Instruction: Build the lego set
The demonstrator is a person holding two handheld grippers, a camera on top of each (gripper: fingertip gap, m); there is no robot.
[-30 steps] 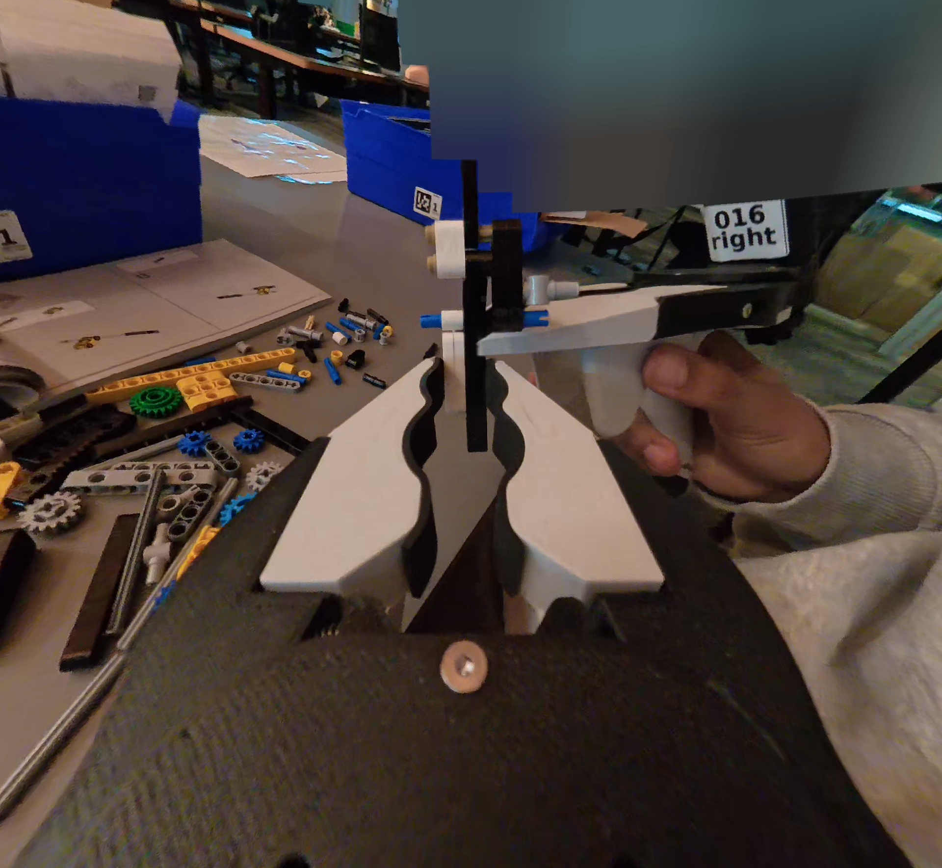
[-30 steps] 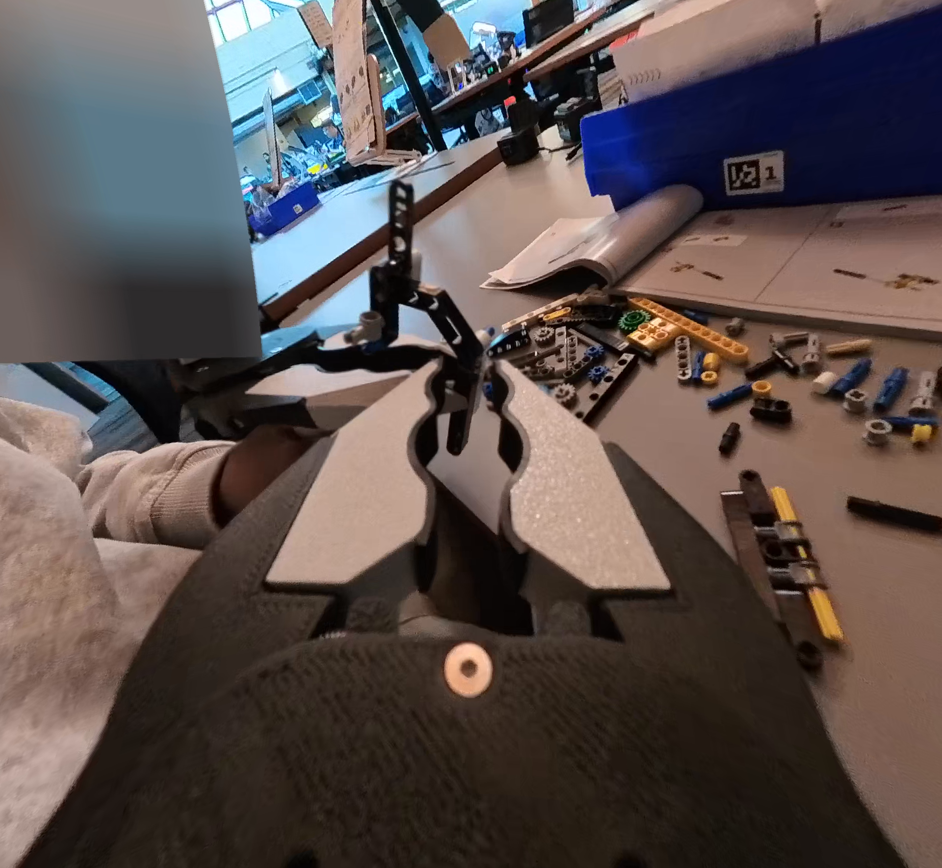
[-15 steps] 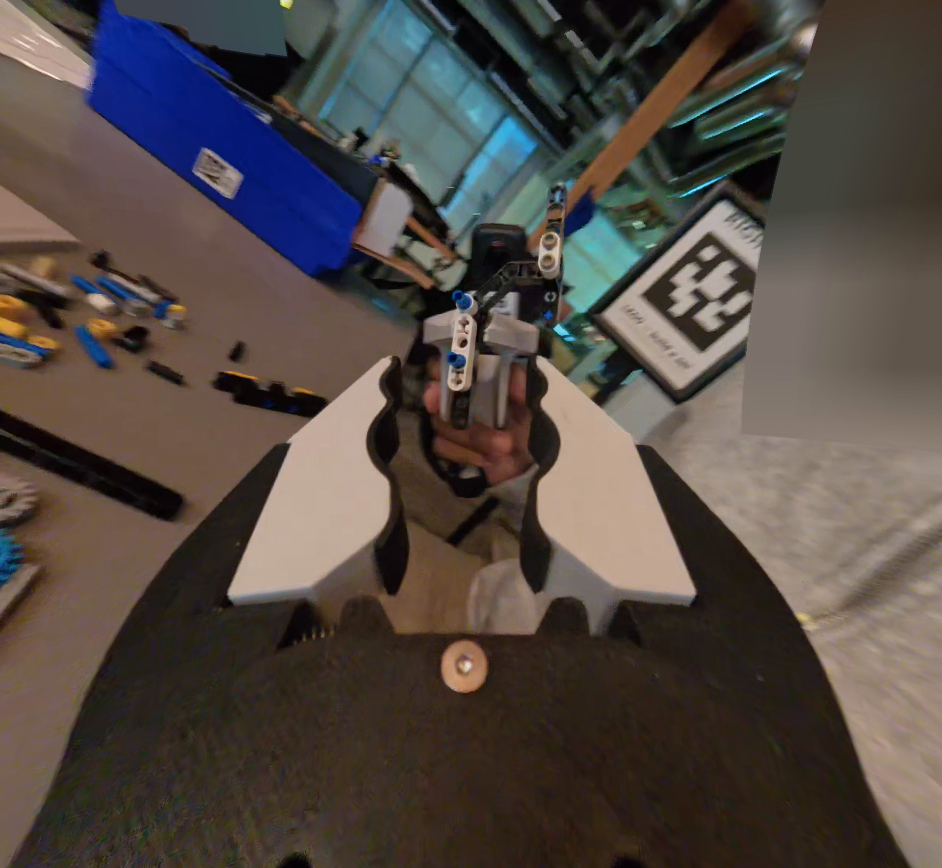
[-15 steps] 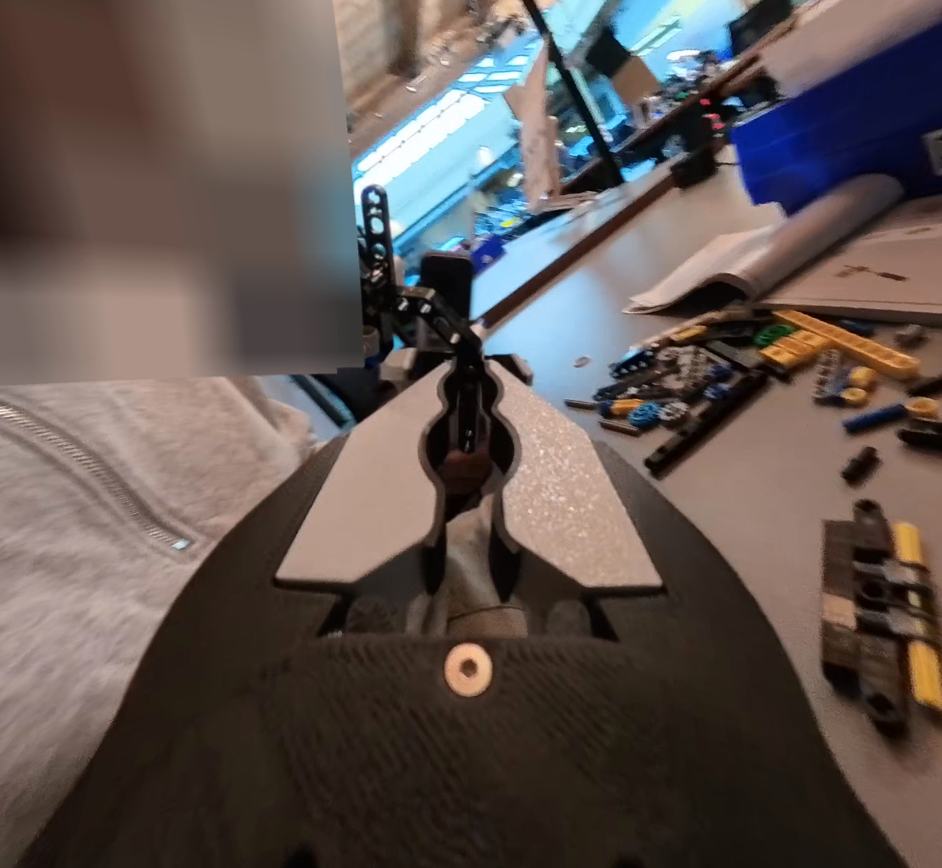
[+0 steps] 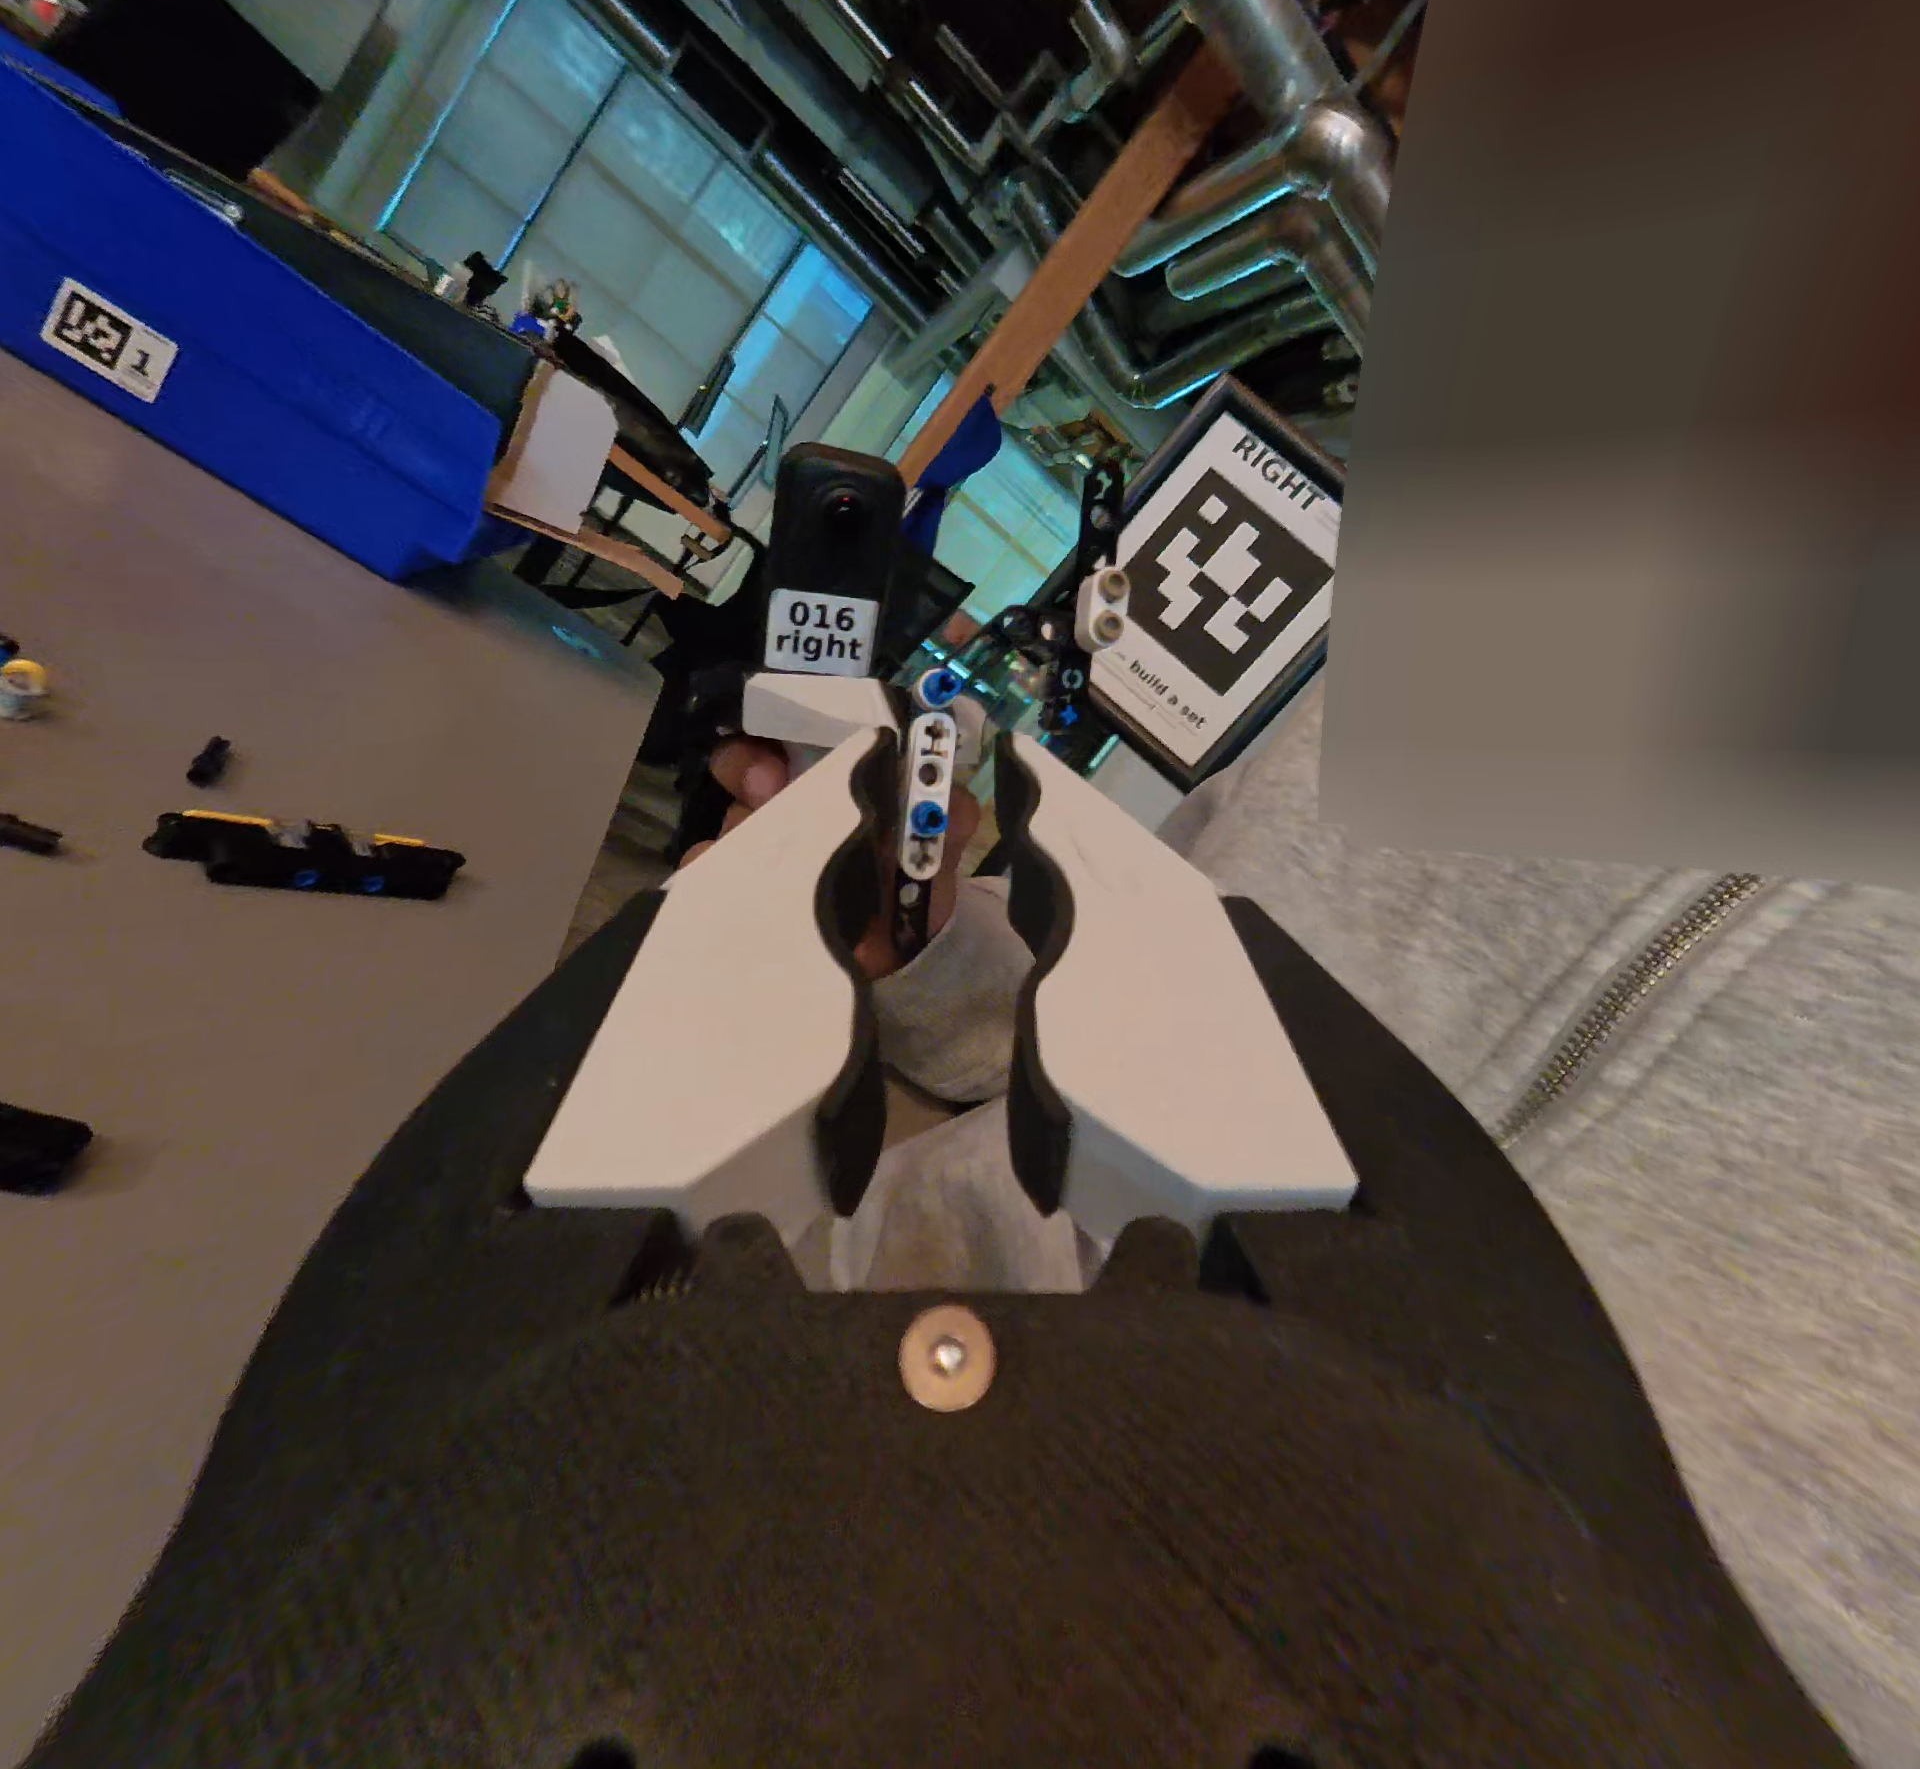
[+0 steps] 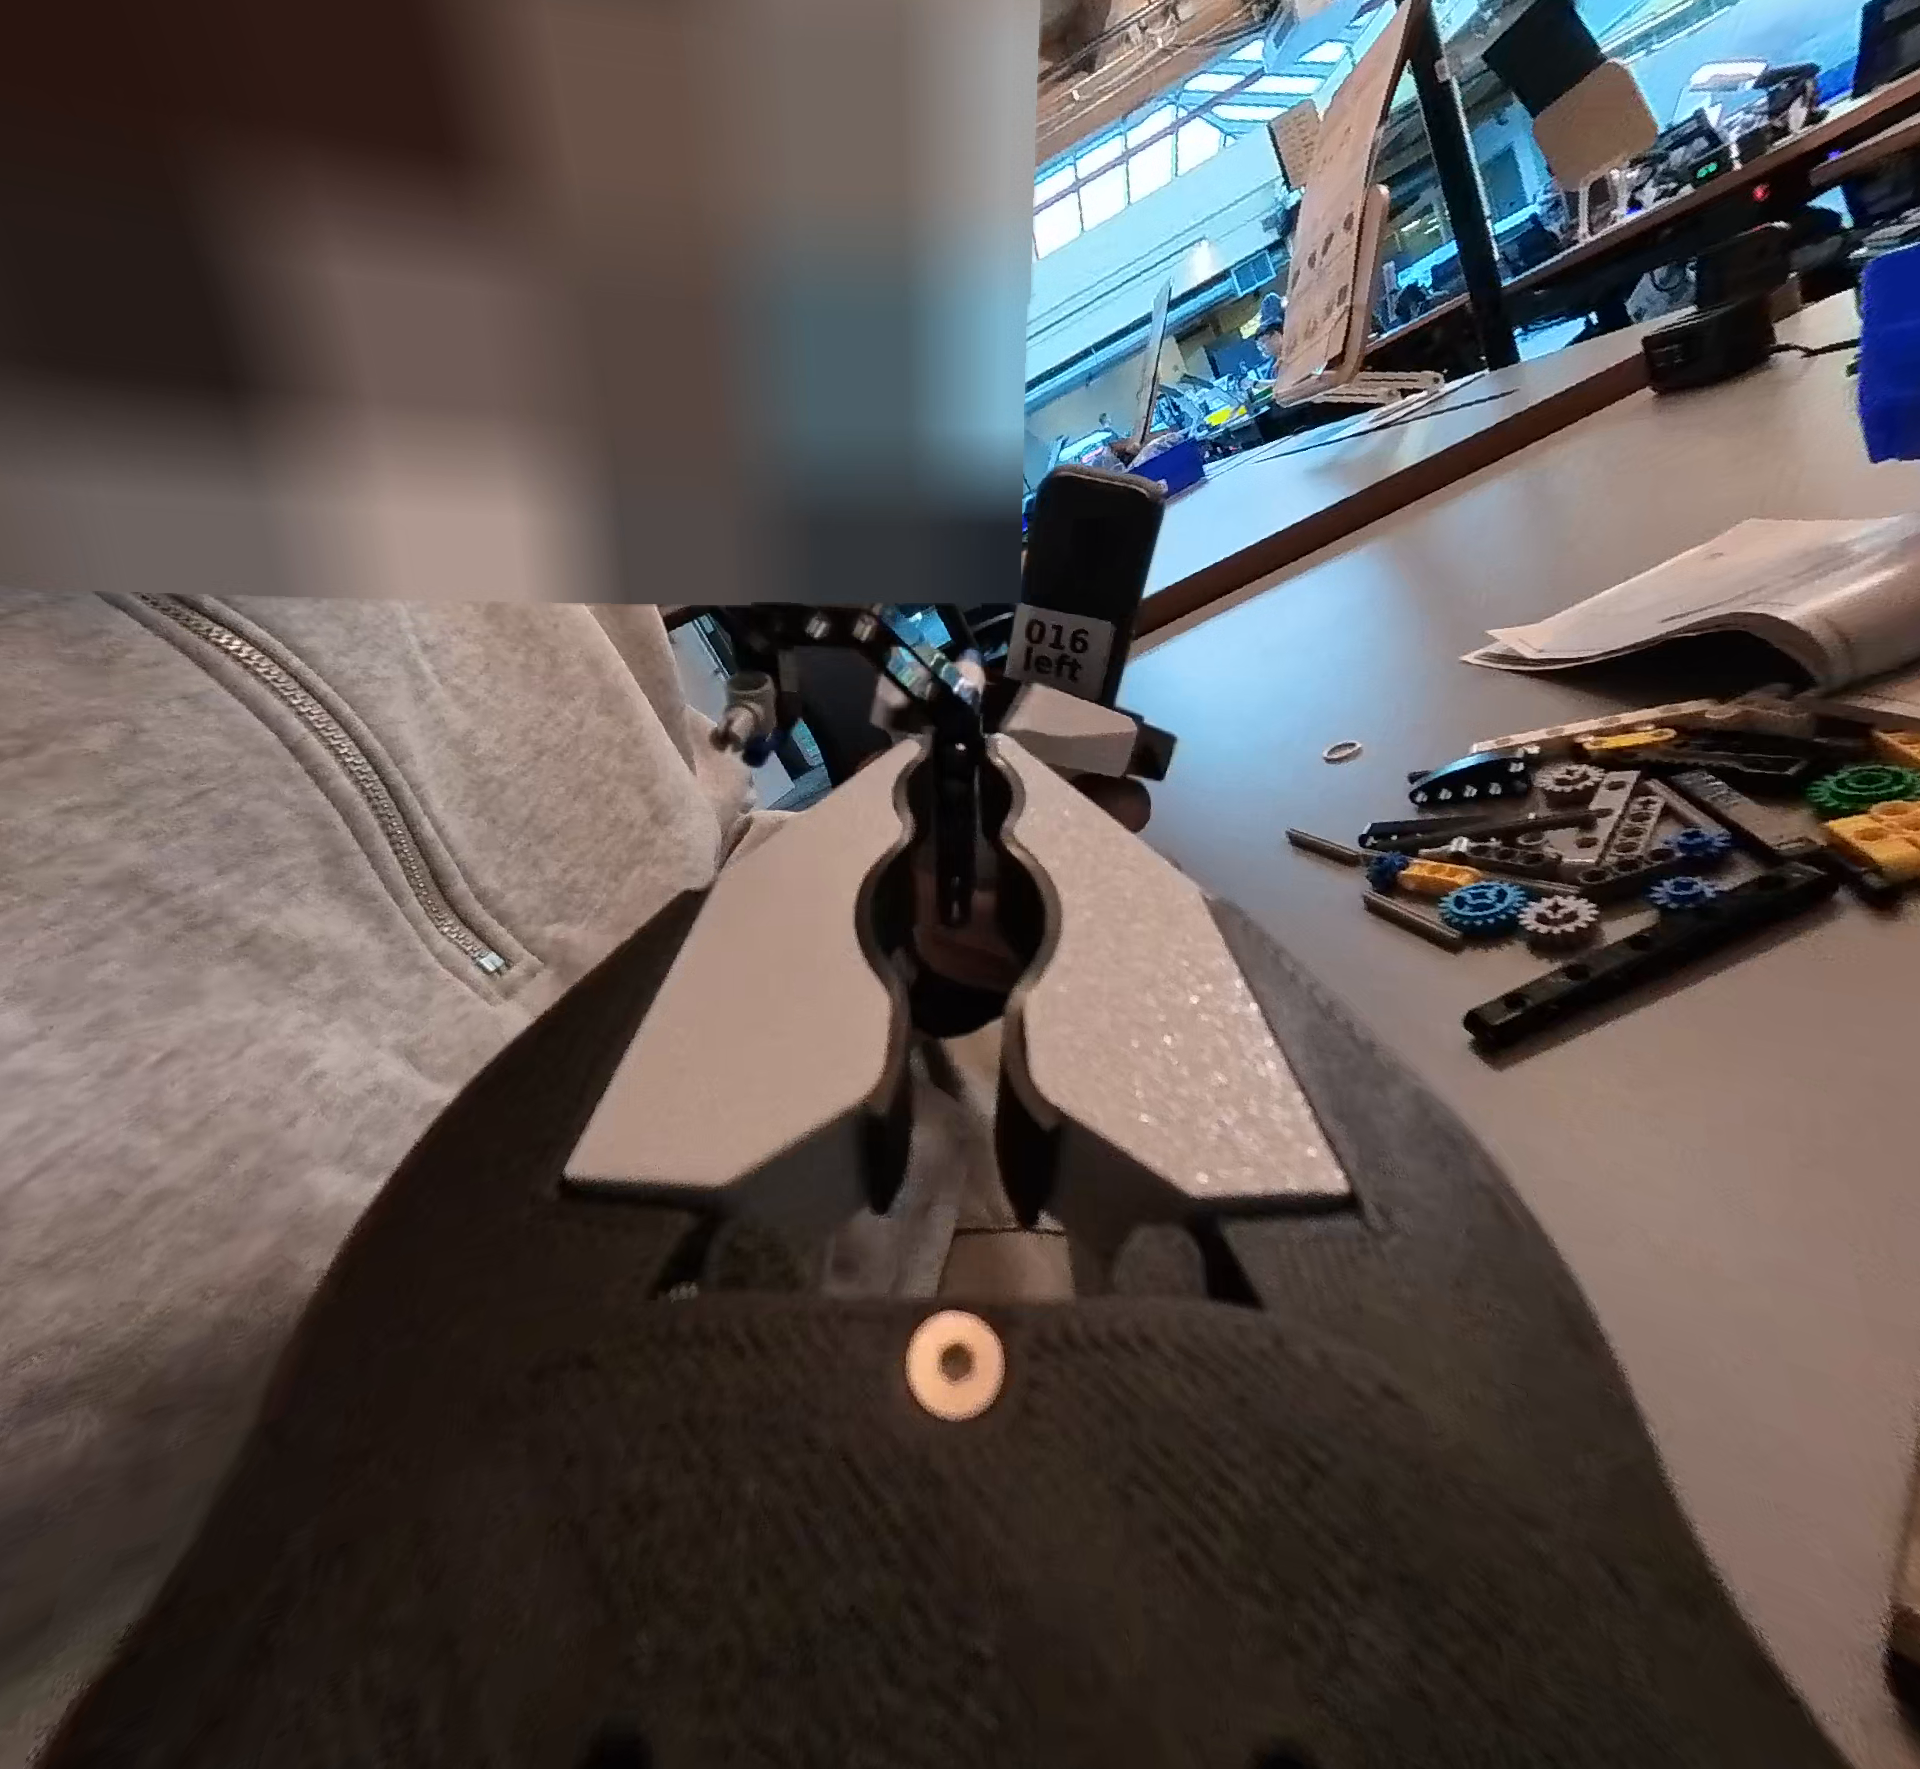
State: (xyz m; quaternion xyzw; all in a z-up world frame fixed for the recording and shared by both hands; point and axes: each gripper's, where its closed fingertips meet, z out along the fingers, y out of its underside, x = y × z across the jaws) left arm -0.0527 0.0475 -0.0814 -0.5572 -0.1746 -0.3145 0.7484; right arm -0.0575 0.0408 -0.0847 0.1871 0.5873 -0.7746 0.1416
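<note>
Loose parts (image 6: 1621, 846) litter the surface (image 6: 1558, 1148) beside a booklet (image 6: 1745, 607). The right gripper (image 6: 958, 753) pinches the black-and-white assembly (image 5: 925, 805) in front of a grey sweatshirt (image 5: 1662, 1044); the left gripper (image 5: 940, 763) stands narrowly parted around it, contact unclear.

Loose parts (image 6: 1621, 846) crowding table (image 6: 1558, 1200) right

Grey zip hoodie (image 5: 1621, 1044), white-fingered black tools.

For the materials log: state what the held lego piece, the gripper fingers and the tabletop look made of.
Lego assembly: hard moulded plastic, glossy black, white and blue, with crisp pin holes.
Left gripper fingers: probably 3D-printed plastic, matte white faces over black wavy inner pads, maybe rubbery.
Table: smooth matte grey, likely laminate; the base material cannot be told.
</note>
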